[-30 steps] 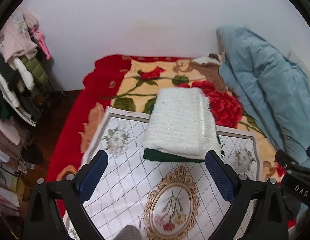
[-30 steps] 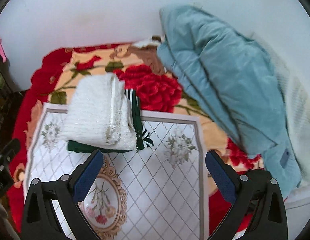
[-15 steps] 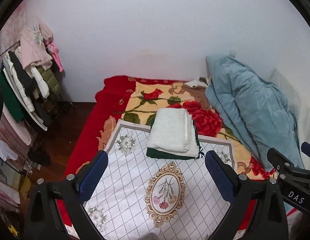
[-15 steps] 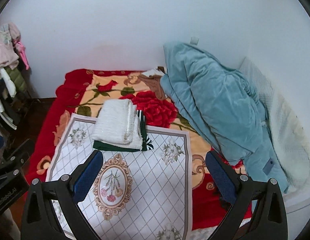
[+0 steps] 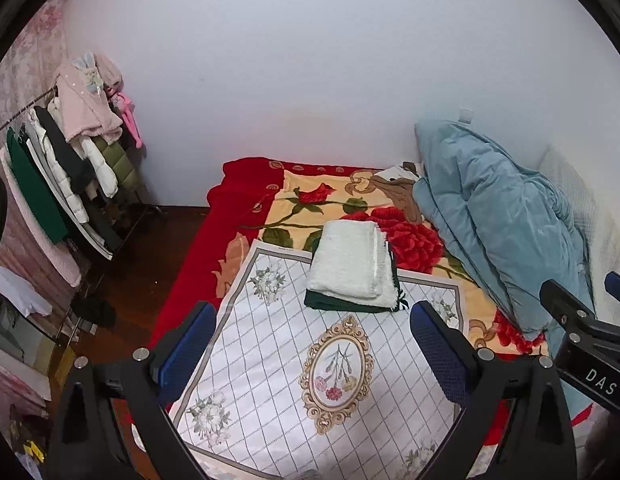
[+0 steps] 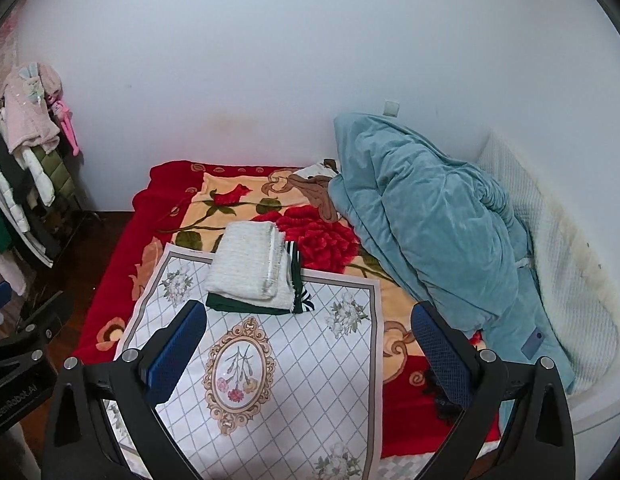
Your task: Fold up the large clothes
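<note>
Folding looks finished, judging by the layout: a white knit garment (image 5: 352,266) lies squared off on top of a folded dark green garment (image 5: 342,305), stacked at the far edge of the patterned white cloth (image 5: 277,364) on the bed (image 5: 237,196). Left gripper (image 5: 314,354) hangs above the cloth, spread and empty; right gripper (image 6: 307,354) likewise, well apart from the stack.

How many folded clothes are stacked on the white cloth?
2. A white knit garment lies on top; a dark green garment lies beneath it, mostly covered. More could be hidden between them.
</note>
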Tool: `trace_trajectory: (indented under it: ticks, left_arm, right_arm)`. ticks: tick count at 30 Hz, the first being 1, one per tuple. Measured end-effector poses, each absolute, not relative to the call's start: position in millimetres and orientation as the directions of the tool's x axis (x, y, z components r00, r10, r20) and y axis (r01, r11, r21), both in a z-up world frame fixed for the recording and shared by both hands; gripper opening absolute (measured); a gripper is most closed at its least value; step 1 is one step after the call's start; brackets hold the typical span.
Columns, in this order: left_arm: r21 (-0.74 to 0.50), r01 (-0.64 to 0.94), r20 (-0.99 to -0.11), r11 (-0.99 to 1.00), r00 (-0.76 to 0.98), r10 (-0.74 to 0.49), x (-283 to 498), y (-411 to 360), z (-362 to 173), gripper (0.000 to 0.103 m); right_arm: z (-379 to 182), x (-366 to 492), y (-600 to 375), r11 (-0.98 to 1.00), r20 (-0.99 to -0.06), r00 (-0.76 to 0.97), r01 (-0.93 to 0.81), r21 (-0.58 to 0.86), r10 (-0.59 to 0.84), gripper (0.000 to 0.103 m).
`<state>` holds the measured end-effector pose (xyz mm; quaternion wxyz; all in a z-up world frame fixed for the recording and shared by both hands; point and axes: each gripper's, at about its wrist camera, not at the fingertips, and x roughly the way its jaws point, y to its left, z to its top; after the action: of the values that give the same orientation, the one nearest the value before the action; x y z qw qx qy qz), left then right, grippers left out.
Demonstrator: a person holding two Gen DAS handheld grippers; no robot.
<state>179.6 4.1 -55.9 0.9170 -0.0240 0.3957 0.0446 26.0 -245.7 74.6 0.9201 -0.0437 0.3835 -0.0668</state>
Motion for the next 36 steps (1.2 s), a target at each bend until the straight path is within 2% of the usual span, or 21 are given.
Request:
trace_trajectory:
  ticks: [36]
  left_arm:
    - [-0.001, -0.146, -0.724, 0.989, 0.682, 0.100, 162.6, 1.4, -38.4, 0.099]
  right_arm:
    - [90.7, 16.4, -250.8, 0.990, -0.709, 0.695, 0.034, -0.134, -0.120, 0.103]
